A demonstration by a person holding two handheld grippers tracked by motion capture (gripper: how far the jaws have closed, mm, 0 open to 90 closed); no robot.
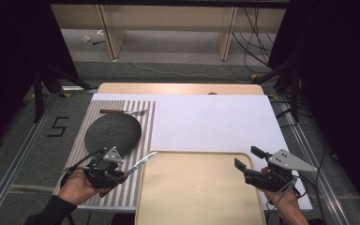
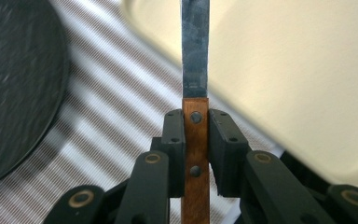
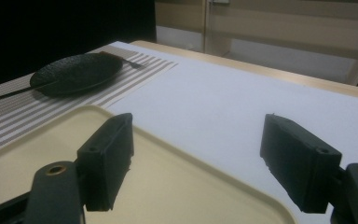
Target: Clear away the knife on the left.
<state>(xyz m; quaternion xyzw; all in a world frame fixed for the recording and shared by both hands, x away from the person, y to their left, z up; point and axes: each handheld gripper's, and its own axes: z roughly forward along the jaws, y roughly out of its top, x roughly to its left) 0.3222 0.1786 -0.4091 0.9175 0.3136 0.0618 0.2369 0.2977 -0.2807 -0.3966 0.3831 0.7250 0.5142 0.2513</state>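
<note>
My left gripper is shut on the brown wooden handle of a table knife, over the striped placemat at the near left. In the left gripper view the pads clamp the knife's handle, and its steel blade points away over the corner of the cream tray. A dark round plate lies on the placemat, with a fork beyond it. My right gripper stands open over the right edge of the tray, nothing between its fingers.
A white sheet covers most of the wooden table. In the right gripper view the plate and the fork lie far left on the placemat. Cables trail on the floor beyond the table.
</note>
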